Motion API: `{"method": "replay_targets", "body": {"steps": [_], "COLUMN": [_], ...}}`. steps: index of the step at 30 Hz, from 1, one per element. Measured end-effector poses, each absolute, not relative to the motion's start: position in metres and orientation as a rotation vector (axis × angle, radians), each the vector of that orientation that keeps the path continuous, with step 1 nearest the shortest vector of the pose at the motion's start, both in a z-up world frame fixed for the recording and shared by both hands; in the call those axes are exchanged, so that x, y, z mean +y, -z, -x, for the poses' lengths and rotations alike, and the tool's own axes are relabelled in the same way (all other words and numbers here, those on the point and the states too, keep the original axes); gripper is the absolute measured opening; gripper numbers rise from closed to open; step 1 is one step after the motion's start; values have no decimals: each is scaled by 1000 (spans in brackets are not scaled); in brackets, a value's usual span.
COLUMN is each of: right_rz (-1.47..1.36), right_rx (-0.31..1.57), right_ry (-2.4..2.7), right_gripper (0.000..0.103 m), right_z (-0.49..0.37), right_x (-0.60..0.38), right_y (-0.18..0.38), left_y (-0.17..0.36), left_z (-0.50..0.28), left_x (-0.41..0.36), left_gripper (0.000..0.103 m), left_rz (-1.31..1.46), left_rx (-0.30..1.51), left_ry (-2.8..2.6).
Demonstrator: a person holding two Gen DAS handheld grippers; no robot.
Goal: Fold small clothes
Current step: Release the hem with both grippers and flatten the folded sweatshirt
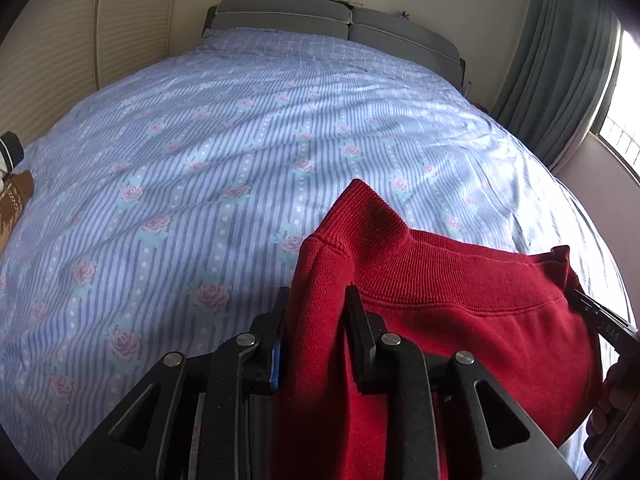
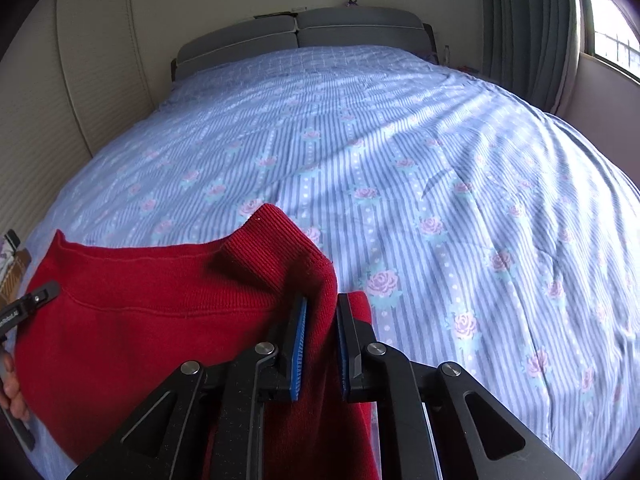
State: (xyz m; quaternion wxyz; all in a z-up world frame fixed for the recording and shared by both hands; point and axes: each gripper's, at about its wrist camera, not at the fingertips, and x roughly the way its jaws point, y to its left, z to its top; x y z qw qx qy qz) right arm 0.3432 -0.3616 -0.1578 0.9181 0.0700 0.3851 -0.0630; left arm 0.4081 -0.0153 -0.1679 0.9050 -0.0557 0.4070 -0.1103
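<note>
A red knitted garment [image 1: 460, 280] with a ribbed hem hangs between my two grippers above the bed. In the left wrist view my left gripper [image 1: 318, 296] is shut on a bunched fold at the garment's left corner. A black finger [image 1: 596, 316] of the right gripper shows at the hem's far right end, with a hand [image 1: 612, 400] behind it. In the right wrist view my right gripper [image 2: 322, 304] pinches the red garment [image 2: 140, 320] at its right corner between blue pads. The hem stretches left from it to the left gripper's finger [image 2: 36, 298].
The bed [image 1: 240, 160] has a blue striped sheet with pink roses and a grey padded headboard [image 1: 320, 20]. Cream wardrobe doors [image 1: 60, 60] stand on the left. A green curtain [image 1: 560, 60] and a window are on the right. A brown patterned cloth [image 1: 14, 200] lies at the bed's left edge.
</note>
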Motion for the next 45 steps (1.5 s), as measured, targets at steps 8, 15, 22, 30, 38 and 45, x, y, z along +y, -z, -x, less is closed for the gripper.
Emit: {"method": "replay_targets", "body": {"steps": [8,15,22,30,38,45], "right_rz": [-114,-141,14,25,-20,-137], "right_rx": [754,549,647,763,789,698], "right_ry": [209,130,23,63,78,92], "right_gripper": [44,69,69,75,82,84], "right_z": [-328,-279,-281,-312,-317,-262], "right_x": [-358,-330,-281,-292,-298,-310], "right_y": [148,111,140,165,166,138], "left_y": [156,124,142,170,169,146], "left_z": [-391,-334,-330,-361,-360,-313], "left_x": [-10,-39,-71,-51,-49,-42], "left_gripper": [46,56,56,62,62,67], "left_rz": [115,74,24,61,45,70], "left_rx": [778,598,670,708,711,664], "left_ry": [192,185,310,248,229,231]}}
